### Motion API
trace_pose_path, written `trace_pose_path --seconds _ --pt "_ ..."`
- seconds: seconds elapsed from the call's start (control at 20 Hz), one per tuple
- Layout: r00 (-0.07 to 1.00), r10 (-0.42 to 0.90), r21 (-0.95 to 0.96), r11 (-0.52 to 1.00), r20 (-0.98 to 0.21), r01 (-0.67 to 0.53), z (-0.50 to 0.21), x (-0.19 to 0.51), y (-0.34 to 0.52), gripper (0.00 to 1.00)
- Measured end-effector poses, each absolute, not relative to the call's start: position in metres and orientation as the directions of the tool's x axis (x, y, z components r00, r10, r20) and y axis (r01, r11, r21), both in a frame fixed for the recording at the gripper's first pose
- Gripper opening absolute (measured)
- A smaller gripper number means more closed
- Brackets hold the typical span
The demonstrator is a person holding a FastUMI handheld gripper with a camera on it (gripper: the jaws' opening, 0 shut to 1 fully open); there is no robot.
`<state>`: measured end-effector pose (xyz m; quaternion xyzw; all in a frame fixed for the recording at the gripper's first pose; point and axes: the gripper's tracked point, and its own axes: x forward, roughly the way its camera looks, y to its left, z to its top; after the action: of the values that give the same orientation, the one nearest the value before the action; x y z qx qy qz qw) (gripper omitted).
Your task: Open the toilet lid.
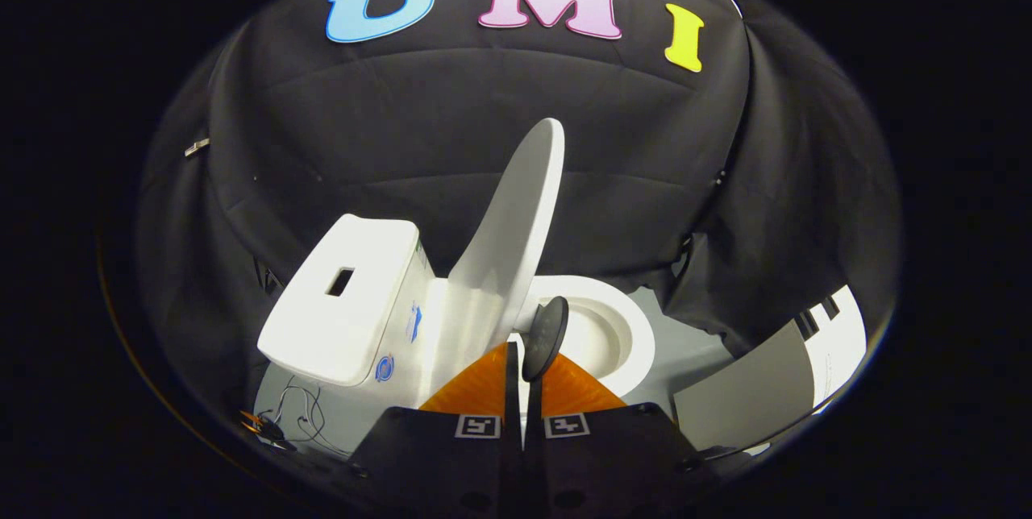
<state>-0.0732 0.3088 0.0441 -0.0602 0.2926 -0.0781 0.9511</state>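
Note:
The white toilet lid (509, 237) stands raised, nearly upright, leaning back toward the tank (343, 305). To its right the seat and bowl (613, 330) lie uncovered. My gripper (528, 358) is low in front of the bowl, just below the lid's base, its fingers drawn together with only a thin slit between them. A dark oval knob on a stalk (545, 334) rises right at the fingertips, in front of the bowl's rim. Its stalk runs down into the slit, and whether the fingers press on it is unclear.
The tank top has a small rectangular hole (339, 282). Thin cables (298, 414) lie on the grey floor left of the toilet base. A grey panel (750, 394) and a white board (838, 346) stand to the right. Black cloth walls close in behind.

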Motion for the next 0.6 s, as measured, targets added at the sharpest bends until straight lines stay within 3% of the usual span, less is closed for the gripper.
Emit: trace_pose_path --seconds 0.6 --pt "0.849 -0.216 -0.264 0.960 -0.481 0.095 0.047 -0.072 0.377 0.08"
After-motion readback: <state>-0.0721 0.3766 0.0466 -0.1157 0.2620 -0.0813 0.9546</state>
